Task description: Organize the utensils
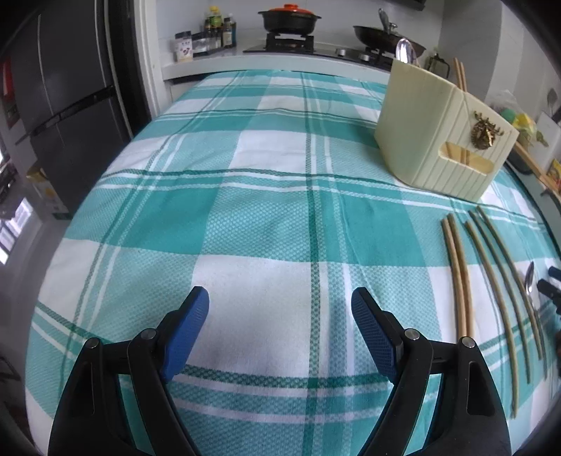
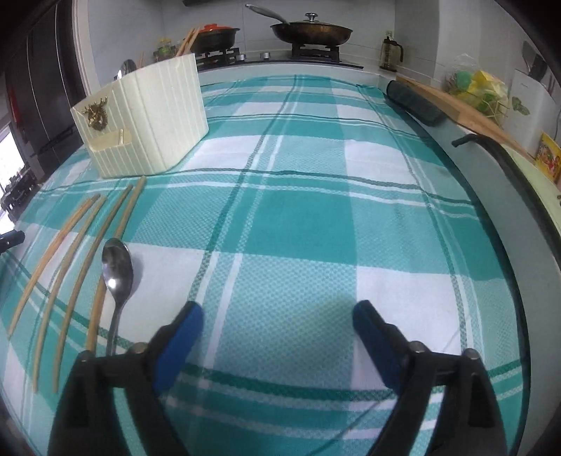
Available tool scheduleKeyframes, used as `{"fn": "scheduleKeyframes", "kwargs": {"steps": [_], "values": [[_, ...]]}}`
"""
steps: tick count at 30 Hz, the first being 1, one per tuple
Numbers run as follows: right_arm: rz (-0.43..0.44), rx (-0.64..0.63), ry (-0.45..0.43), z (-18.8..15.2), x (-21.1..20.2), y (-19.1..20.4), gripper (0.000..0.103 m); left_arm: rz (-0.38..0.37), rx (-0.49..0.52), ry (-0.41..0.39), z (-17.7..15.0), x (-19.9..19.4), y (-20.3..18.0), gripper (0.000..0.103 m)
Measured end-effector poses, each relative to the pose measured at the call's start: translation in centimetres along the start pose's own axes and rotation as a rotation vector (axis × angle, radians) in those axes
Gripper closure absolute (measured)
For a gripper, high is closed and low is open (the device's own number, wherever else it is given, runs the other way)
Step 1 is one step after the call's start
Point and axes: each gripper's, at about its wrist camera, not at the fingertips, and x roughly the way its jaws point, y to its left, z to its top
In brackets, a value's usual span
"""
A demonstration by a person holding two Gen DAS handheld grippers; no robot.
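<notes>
A cream utensil holder [image 1: 445, 140] with a gold ornament stands on the teal checked cloth; it also shows in the right wrist view [image 2: 147, 119]. It holds a spoon and chopsticks. Several chopsticks [image 1: 491, 280] lie in front of it, also seen in the right wrist view [image 2: 73, 266]. A metal spoon [image 2: 117, 273] lies beside them, just left of my right gripper [image 2: 278, 315]; it shows at the left wrist view's right edge [image 1: 529, 280]. My left gripper [image 1: 280, 301] is open and empty, left of the chopsticks. My right gripper is open and empty.
A stove with a black pot [image 1: 289, 19] and a frying pan [image 2: 312, 31] stands behind the table. A fridge [image 1: 70, 105] is at the left. A dark rolled cloth [image 2: 415, 101], a wooden board [image 2: 466, 112] and bagged items lie along the right edge.
</notes>
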Motion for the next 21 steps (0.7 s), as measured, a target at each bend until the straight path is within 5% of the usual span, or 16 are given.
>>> {"fn": "scheduleKeyframes", "kwargs": {"steps": [21], "values": [[-0.021,0.017,0.005,0.81,0.83,0.21,0.000,0.004,-0.053,-0.018,-0.15,0.56,0.59,0.016]]}}
